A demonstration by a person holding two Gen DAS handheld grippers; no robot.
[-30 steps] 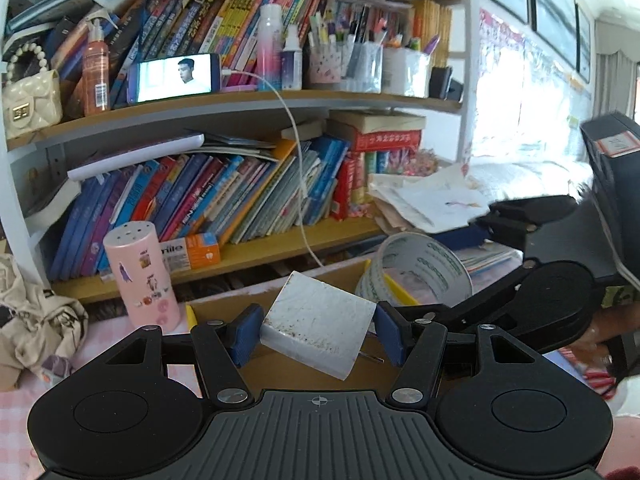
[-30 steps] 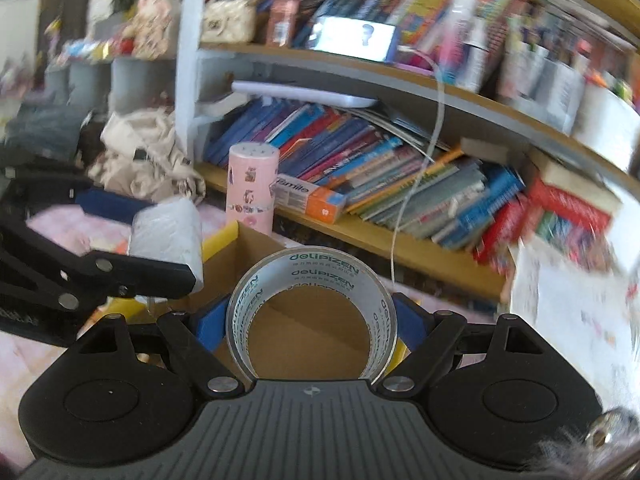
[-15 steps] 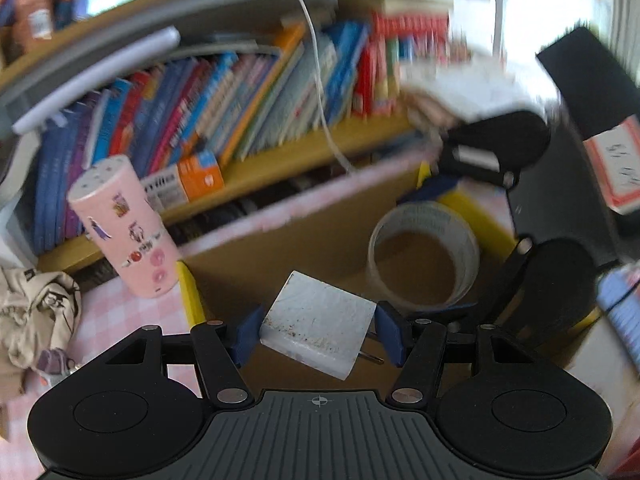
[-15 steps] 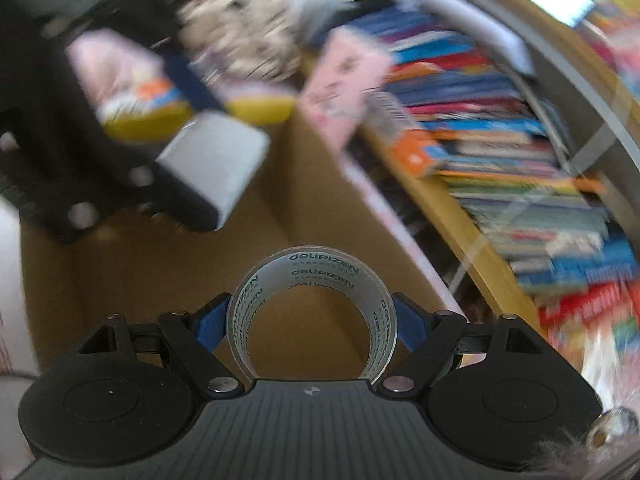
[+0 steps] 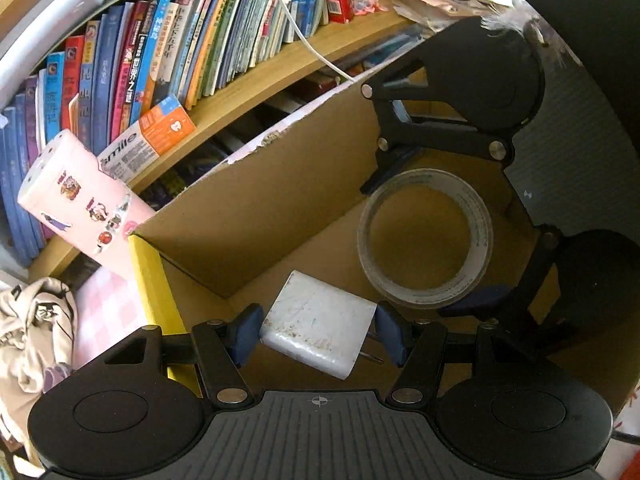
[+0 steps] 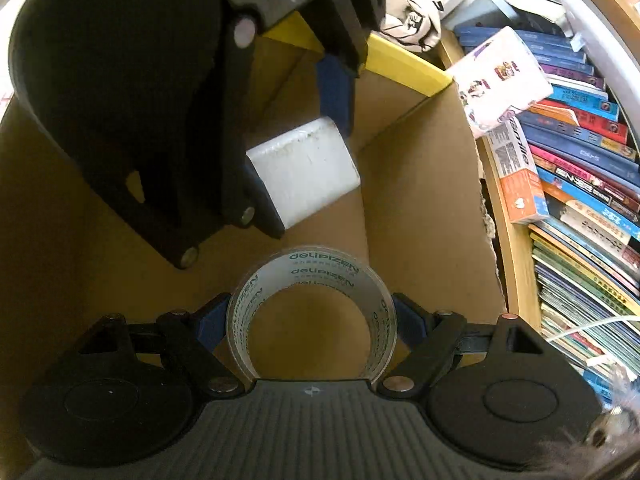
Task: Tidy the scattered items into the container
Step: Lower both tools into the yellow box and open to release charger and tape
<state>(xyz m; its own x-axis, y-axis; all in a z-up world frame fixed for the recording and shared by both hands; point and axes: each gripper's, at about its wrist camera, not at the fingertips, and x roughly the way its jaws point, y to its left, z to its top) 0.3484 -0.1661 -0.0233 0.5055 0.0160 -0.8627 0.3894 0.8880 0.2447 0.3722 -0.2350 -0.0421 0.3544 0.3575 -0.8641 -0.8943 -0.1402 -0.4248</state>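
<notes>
My left gripper (image 5: 318, 336) is shut on a white plug charger (image 5: 316, 330) and holds it down inside the open cardboard box (image 5: 256, 208). My right gripper (image 6: 310, 326) is shut on a clear tape roll (image 6: 312, 280) printed "deli", also inside the box (image 6: 420, 208). In the left wrist view the tape roll (image 5: 426, 240) and the right gripper (image 5: 424, 224) hang to the right of the charger. In the right wrist view the charger (image 6: 304, 170) sits between the left gripper's fingers (image 6: 336, 92), just ahead of the tape.
A pink sticker-covered canister (image 5: 80, 204) stands outside the box's yellow-edged corner (image 5: 150, 276). A bookshelf (image 5: 256, 76) full of books runs behind the box, with a white cable (image 5: 312, 48) hanging down. Crumpled cloth (image 5: 32, 332) lies at the left on a pink checked surface.
Both grippers have tilted down and dropped from above the box rim into the box, still holding the charger and the tape roll. The shelves have slid up out of view.
</notes>
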